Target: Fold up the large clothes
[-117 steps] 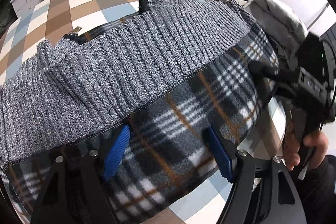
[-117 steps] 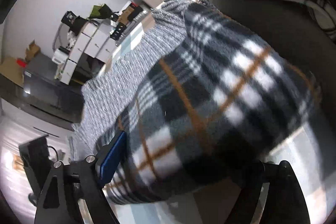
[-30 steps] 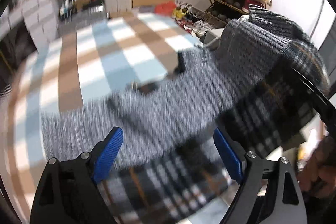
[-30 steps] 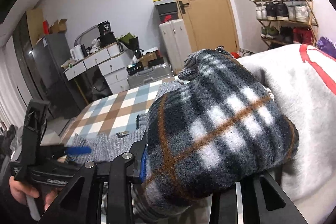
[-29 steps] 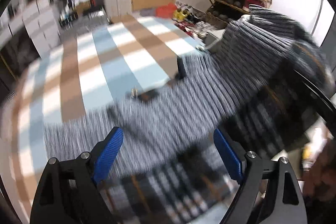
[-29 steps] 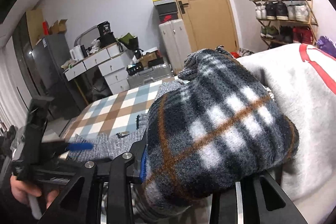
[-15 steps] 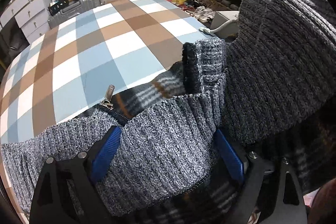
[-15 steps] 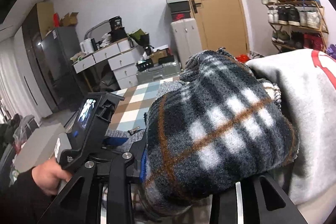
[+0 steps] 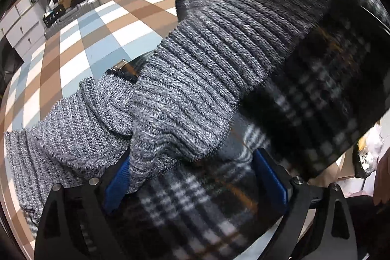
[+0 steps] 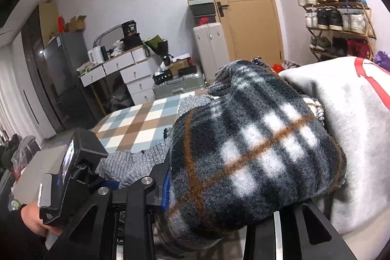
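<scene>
A grey knit jacket (image 9: 195,79) with a plaid fleece lining (image 9: 199,211) lies partly on the checked table (image 9: 80,40). One end is lifted up to the right. My left gripper (image 9: 192,177) has its blue pads wide apart, with knit and plaid cloth lying between them. In the right wrist view my right gripper (image 10: 226,201) is shut on a thick bunch of the plaid lining (image 10: 251,152) and holds it raised above the table. The left gripper's body (image 10: 70,174) shows at lower left there.
A grey garment with red marking (image 10: 353,128) lies right of the held bunch. The checked table (image 10: 136,123) stretches away behind. White drawers (image 10: 126,74), a suitcase (image 10: 178,84), a door (image 10: 243,4) and a shoe rack (image 10: 338,23) stand beyond.
My left gripper has moved down and forward into the jacket; cloth now lies between its pads. My right gripper still holds the plaid bunch raised, almost unmoved.
</scene>
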`<state>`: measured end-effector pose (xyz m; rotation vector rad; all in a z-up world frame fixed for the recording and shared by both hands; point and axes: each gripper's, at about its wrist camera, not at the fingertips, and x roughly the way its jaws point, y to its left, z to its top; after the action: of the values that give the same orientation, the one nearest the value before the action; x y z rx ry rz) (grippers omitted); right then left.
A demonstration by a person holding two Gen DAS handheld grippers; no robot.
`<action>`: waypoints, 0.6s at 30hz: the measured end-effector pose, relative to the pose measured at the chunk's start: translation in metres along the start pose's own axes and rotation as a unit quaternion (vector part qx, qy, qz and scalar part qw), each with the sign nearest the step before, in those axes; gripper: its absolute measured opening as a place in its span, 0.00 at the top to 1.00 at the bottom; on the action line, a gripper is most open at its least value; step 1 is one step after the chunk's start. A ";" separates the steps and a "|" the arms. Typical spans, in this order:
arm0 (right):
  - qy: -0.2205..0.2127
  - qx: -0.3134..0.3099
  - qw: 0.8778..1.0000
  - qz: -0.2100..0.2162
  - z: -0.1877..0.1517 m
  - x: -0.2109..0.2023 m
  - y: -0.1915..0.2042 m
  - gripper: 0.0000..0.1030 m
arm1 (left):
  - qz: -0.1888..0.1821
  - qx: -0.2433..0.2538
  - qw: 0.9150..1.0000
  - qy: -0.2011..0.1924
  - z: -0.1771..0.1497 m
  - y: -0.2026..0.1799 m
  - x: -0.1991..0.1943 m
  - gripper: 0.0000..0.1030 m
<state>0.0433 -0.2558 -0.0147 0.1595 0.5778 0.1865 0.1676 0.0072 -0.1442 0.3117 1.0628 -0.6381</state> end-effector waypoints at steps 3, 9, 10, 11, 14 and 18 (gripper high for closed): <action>0.000 -0.003 1.000 0.000 0.000 0.000 0.001 0.66 | -0.002 0.004 1.000 -0.001 0.004 0.000 0.004 0.06; -0.001 0.003 1.000 0.000 -0.003 0.003 0.002 0.66 | 0.055 -0.004 0.994 -0.094 0.026 0.010 -0.038 0.07; 0.000 0.006 1.000 0.001 -0.003 0.003 0.001 0.66 | 0.082 -0.001 0.989 -0.121 0.030 0.012 -0.046 0.07; 0.001 0.012 1.000 0.001 -0.002 0.004 0.000 0.66 | 0.133 -0.006 0.981 -0.141 0.035 0.017 -0.051 0.07; 0.003 0.017 1.000 0.000 -0.002 0.004 -0.001 0.66 | 0.150 -0.040 0.980 -0.126 0.041 0.033 -0.044 0.08; 0.004 0.014 1.000 0.001 0.000 0.004 -0.003 0.66 | -0.010 -0.104 0.993 -0.058 0.029 0.044 -0.034 0.08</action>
<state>0.0473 -0.2574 -0.0172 0.1873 0.5876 0.1813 0.2042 0.0381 -0.1032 0.0820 1.0126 -0.5509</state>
